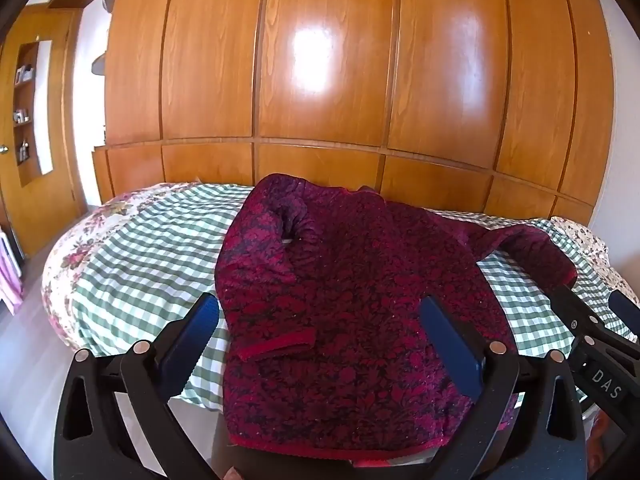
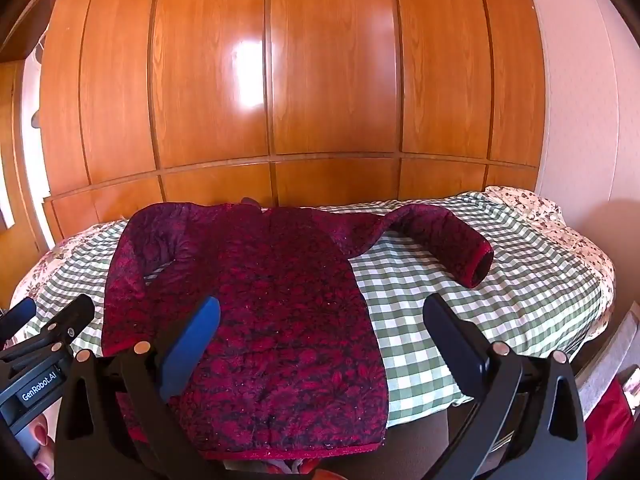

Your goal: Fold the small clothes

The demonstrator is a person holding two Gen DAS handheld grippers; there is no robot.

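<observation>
A small dark red patterned sweater [image 1: 352, 308] lies flat on a bed with a green checked cover [image 1: 144, 256]. Its left sleeve [image 1: 260, 264] is folded across the body, with the red cuff [image 1: 276, 348] on top. Its right sleeve [image 2: 444, 236] lies stretched out to the right on the cover [image 2: 460, 308]. The sweater also shows in the right wrist view [image 2: 256, 320]. My left gripper [image 1: 320, 312] is open and empty above the sweater's lower body. My right gripper [image 2: 322, 314] is open and empty above the sweater's right edge.
A wooden wardrobe wall [image 1: 320, 80] stands right behind the bed. A floral quilt edge [image 1: 60, 248] hangs at the bed's left side, with floor [image 1: 24, 340] beyond. A red thing [image 2: 608, 432] sits low at the right. Each gripper shows in the other's view [image 1: 600, 320] [image 2: 44, 328].
</observation>
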